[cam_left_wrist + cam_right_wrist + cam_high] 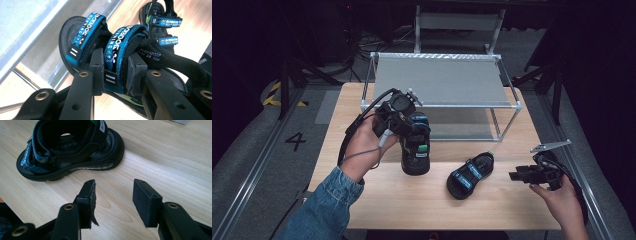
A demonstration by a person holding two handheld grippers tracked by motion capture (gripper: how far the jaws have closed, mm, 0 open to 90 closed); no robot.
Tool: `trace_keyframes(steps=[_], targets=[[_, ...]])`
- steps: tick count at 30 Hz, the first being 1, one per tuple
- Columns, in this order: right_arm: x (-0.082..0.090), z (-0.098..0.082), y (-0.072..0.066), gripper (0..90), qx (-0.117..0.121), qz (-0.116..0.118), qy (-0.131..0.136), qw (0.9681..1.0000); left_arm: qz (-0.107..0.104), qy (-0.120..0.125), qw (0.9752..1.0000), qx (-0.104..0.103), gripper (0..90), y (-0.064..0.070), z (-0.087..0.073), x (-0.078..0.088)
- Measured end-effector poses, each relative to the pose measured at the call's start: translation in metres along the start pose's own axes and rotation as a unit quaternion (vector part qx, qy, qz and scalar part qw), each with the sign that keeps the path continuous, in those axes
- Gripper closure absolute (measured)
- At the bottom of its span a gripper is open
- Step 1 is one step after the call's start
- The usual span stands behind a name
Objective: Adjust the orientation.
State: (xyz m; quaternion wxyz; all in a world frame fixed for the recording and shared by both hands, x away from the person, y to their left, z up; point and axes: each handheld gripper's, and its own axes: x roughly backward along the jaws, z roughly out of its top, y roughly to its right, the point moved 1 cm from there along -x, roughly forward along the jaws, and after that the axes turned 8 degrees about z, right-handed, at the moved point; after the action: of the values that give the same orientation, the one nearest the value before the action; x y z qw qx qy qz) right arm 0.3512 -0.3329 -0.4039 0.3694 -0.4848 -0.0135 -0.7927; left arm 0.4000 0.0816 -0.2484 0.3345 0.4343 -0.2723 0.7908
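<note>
A black sandal with blue straps hangs toe-down above the wooden table, held by my left gripper. In the left gripper view, that gripper is shut on the sandal's blue middle strap, with one pad on each side of it. The matching sandal lies on its sole at the table's middle right, also seen as the second sandal and as the near sandal. My right gripper is level, to the right of that sandal. Its jaws are open with only bare table between them.
A two-shelf metal rack with grey shelves stands at the back of the table, just behind the lifted sandal; its frame and shelf are close on the left. Bare wood lies along the front edge.
</note>
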Motion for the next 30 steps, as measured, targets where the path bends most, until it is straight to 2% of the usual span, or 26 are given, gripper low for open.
trace_keyframes(steps=[8, 18, 27, 30], targets=[[-0.001, 0.001, 0.001, 54.0, -0.002, 0.007, 0.002, 1.0, -0.009, 0.003, 1.0, 0.0, 71.1, -0.004, 0.013, 0.014], [0.0, 0.002, 0.0, 55.3, -0.002, 0.01, 0.005, 0.9999, -0.008, 0.014, 0.9999, 0.006, 71.1, -0.012, 0.025, 0.027], [0.006, 0.001, 0.005, 55.3, -0.005, 0.009, 0.01, 0.9999, 0.001, 0.026, 0.9996, 0.011, 71.2, -0.03, 0.043, 0.039], [0.005, 0.0, 0.007, 55.3, -0.005, 0.008, 0.009, 0.9999, -0.001, 0.037, 0.9992, 0.016, 71.1, -0.037, 0.048, 0.04]])
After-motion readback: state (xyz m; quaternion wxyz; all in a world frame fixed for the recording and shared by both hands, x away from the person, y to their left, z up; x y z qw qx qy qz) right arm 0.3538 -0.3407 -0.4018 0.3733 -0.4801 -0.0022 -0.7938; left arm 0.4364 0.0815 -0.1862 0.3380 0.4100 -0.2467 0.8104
